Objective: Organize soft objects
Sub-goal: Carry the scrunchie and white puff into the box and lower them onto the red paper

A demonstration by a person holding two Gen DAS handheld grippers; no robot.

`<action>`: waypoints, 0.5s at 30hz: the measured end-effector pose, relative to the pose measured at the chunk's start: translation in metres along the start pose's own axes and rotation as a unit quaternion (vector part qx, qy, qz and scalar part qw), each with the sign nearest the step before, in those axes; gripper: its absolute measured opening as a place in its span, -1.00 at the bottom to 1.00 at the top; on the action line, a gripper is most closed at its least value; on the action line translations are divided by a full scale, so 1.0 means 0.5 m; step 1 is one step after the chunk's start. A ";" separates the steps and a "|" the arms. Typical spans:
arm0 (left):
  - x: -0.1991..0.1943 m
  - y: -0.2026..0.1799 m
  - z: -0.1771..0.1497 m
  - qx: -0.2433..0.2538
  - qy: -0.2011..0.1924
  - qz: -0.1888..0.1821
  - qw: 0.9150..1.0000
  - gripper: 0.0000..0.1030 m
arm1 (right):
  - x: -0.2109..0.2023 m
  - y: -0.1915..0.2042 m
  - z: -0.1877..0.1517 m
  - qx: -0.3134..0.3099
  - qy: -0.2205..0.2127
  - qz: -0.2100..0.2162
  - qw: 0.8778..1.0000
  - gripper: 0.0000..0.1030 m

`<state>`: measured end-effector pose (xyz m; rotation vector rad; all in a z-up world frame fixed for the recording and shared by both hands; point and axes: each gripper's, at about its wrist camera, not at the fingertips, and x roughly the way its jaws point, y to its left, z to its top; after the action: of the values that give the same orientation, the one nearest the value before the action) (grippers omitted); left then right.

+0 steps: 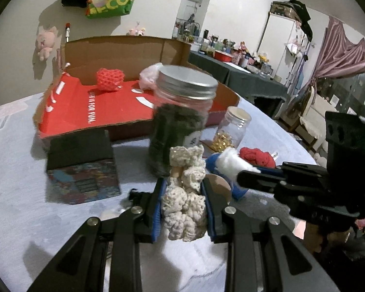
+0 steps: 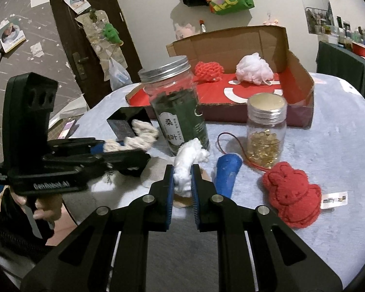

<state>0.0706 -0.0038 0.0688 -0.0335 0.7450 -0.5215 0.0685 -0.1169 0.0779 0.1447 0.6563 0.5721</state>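
Note:
My left gripper (image 1: 183, 187) is shut on a cream crocheted piece (image 1: 185, 202) and holds it just above the table; it also shows in the right wrist view (image 2: 131, 138). My right gripper (image 2: 182, 172) is shut on a white cotton wad (image 2: 188, 160), seen from the left wrist view too (image 1: 233, 161). A red knitted bunny (image 2: 292, 192) lies on the table at the right. In the open cardboard box (image 2: 301, 73) lie a red mesh ball (image 2: 209, 70) and a white puff (image 2: 254, 69).
A tall jar of dark leaves (image 2: 180, 107) and a small jar of gold beads (image 2: 266, 133) stand in front of the box. A blue cone (image 2: 227, 172) with a red cord and a small black box (image 1: 82, 165) lie on the light tablecloth (image 2: 340, 146).

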 end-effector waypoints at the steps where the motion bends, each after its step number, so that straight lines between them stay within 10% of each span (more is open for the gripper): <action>1: -0.006 0.006 0.000 -0.003 -0.001 -0.001 1.000 -0.41 | -0.004 -0.004 0.000 0.002 -0.001 -0.001 1.000 -0.75; 15: -0.093 0.129 -0.040 -0.039 -0.013 0.083 0.996 -0.41 | -0.058 -0.095 0.002 0.035 -0.005 -0.031 0.999 -0.75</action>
<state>0.0572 0.0769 0.0700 -0.0494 0.7353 -0.3331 0.0720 -0.1722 0.0798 0.1912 0.6692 0.4891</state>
